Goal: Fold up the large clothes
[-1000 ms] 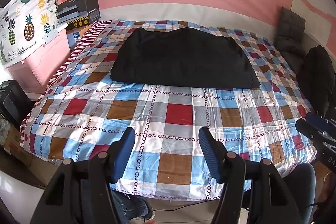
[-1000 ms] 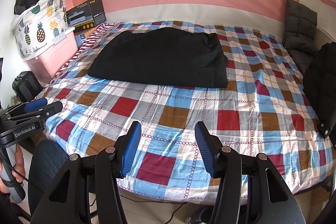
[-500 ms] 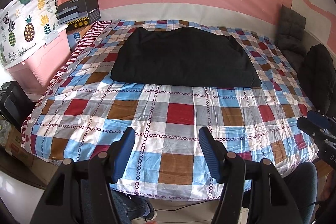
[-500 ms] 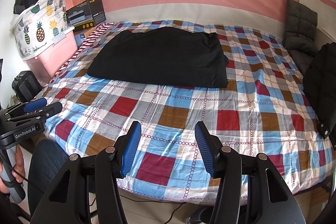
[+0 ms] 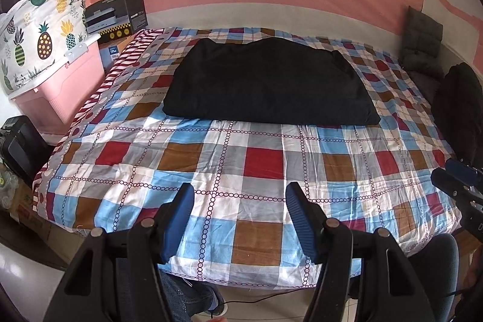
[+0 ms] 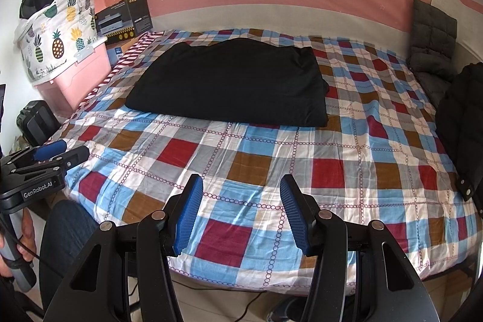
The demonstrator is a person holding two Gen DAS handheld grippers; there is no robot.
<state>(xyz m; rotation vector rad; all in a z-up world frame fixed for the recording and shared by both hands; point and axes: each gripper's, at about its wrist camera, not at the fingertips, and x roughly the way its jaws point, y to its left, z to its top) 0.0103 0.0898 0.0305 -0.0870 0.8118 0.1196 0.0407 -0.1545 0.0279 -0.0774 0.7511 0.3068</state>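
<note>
A large black garment [image 5: 268, 83] [image 6: 232, 83] lies folded into a broad flat block on the far half of a checked bedspread [image 5: 259, 171] [image 6: 332, 159]. My left gripper [image 5: 238, 201] hangs open over the near edge of the bed, well short of the garment, nothing between its blue pads. My right gripper [image 6: 240, 195] is also open and empty above the near edge. Each gripper shows at the side of the other's view: the right one [image 5: 459, 183] at the right, the left one [image 6: 45, 165] at the left, held by a hand.
A pink storage box [image 5: 60, 92] with a pineapple-print bag [image 5: 36, 35] and a black carton [image 5: 117, 14] stand left of the bed. A grey cushion [image 6: 431, 35] and a dark jacket [image 6: 462, 122] are at the right. A person's legs in jeans [image 5: 187, 298] are below the bed edge.
</note>
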